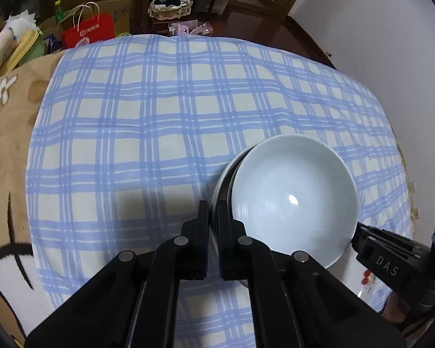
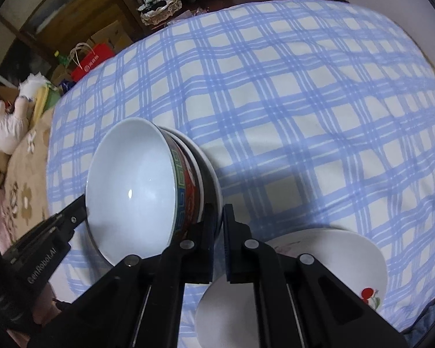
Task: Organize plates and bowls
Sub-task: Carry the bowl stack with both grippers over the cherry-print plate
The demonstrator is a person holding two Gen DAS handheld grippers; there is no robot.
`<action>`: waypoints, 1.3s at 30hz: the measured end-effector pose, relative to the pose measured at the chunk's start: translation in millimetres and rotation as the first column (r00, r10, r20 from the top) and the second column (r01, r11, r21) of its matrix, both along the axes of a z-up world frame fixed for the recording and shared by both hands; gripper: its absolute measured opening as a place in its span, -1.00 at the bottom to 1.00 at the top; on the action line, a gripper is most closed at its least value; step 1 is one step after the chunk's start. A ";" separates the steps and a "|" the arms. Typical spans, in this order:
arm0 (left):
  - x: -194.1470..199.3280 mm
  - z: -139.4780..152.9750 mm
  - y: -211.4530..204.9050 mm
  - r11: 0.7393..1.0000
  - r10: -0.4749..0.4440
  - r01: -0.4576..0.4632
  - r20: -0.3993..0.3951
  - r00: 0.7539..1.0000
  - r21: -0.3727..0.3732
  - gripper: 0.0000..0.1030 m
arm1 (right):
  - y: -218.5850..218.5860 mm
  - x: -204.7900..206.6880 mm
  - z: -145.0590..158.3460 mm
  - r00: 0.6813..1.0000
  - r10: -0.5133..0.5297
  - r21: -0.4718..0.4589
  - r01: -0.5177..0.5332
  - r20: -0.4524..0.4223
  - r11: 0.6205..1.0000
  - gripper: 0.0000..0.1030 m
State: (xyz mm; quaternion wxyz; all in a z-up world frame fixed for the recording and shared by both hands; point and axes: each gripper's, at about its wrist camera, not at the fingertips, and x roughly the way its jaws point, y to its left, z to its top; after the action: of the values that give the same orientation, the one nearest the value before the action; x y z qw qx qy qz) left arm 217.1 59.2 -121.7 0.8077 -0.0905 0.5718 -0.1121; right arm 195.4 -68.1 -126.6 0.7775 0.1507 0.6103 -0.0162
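**Two grippers clamp one stack of bowl and plate**

One round white-glazed ceramic bowl (image 2: 130,185), with a band of red, teal and dark pattern round its outside, sits nested in one white ceramic plate with a dark underside (image 2: 210,174). The pair is tilted, its opening turned toward the left wrist camera, where the bowl (image 1: 294,197) fills the 4 o'clock part of the view and only a thin crescent of the plate's rim (image 1: 226,174) shows at its 9 o'clock side.

The left gripper (image 1: 213,206) has its two black fingers drawn narrow, pinching the plate's rim at the stack's 8 o'clock edge in its own view. The right gripper (image 2: 217,208) is likewise nearly closed, gripping the plate's rim at the stack's 4 o'clock edge in its own view. Each gripper appears in the other's camera: the right one (image 1: 359,229) touches the bowl's rim at 4 o'clock, the left one (image 2: 81,206) meets it at 8 o'clock.

A second white plate with a red cherry print near its rim (image 2: 333,246) lies flat at 5 o'clock of the right wrist view, partly beneath the gripper.

Everything rests over one blue-and-cream checked cloth (image 1: 159,116). At its 9 o'clock edge lies one tan patterned blanket (image 1: 5,150). Beyond, at 11 o'clock, stand one red paper bag with white handles (image 1: 88,30) and one lace-edged basket (image 1: 171,7).
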 end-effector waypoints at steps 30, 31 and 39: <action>-37.1 34.1 -9.6 0.998 -0.016 0.016 0.007 1.000 -0.055 -0.95 | -15.2 -41.1 49.9 0.997 0.021 0.003 -0.021 0.075 1.000 -0.84; -39.8 36.5 -12.4 0.998 -0.023 0.024 0.011 1.000 -0.051 -0.95 | -16.8 -43.6 51.2 0.997 0.018 0.002 -0.018 0.076 1.000 -0.84; -61.3 52.2 -33.6 0.997 -0.047 0.048 0.027 0.999 -0.053 -0.95 | -38.6 -74.2 63.4 0.995 -0.037 0.029 0.034 0.093 0.999 -0.84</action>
State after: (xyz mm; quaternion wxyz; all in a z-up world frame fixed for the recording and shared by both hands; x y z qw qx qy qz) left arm 155.8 25.6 -69.5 0.8093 -0.0970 0.5602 -0.1477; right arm 121.2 -106.7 -63.2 0.8026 0.1727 0.5707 -0.0147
